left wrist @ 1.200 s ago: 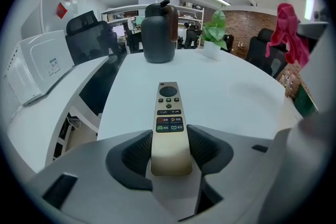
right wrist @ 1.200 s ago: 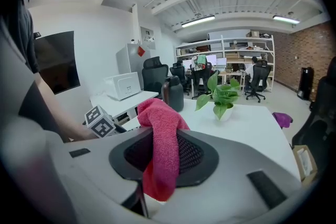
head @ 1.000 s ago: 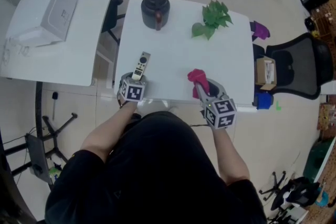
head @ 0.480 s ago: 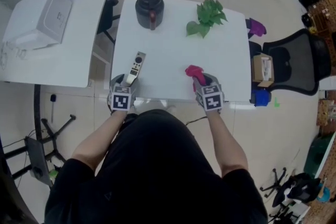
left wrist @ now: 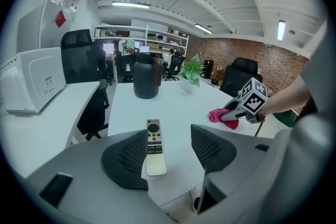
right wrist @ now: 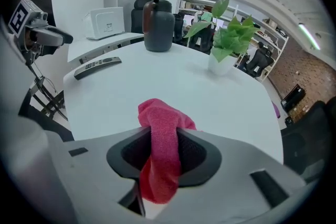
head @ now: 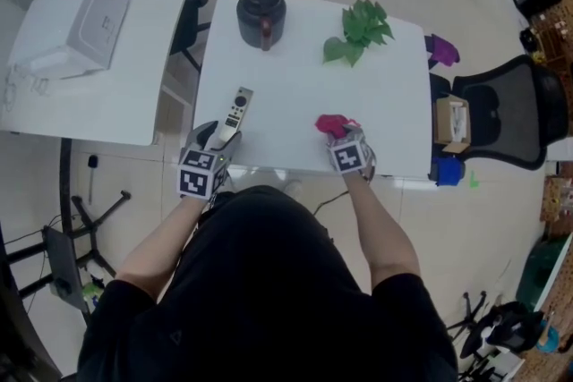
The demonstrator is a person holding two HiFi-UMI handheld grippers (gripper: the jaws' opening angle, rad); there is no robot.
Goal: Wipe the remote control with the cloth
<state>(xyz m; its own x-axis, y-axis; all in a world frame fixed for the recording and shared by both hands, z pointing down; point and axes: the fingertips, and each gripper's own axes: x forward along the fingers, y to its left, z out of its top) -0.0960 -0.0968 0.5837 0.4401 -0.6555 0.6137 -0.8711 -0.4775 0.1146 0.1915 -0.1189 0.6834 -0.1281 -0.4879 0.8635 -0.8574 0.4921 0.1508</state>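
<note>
Head view: a person in a black top reaches both bare forearms forward to the near edge of a white rectangular table. The left gripper hangs at the table's near left corner, tipped forward and down, with its marker cube off the edge. Just beyond its tips a slim white remote control with dark buttons lies flat on the table, pointing toward the far edge. The right gripper stands over the near edge further right and points steeply down, its cube facing the camera. A crumpled pink-red cloth sits at its tips. A dark round kettle and a leafy green plant stand along the table's far edge.

Left gripper view: the left gripper has its jaws spread wide, having just been opening, and both pads are clear of the remote control. It lies on the table between them in this view, apart from both. Toward the table's right side the right gripper is angled down with the cloth at its tips.

Right gripper view: the right gripper pinches the cloth, which fills the gap between both pads. One end is bunched on the table ahead and the other hangs behind, and the jaws have just been easing apart. The remote control lies near the table's left edge, with the left gripper raised beside it.
</note>
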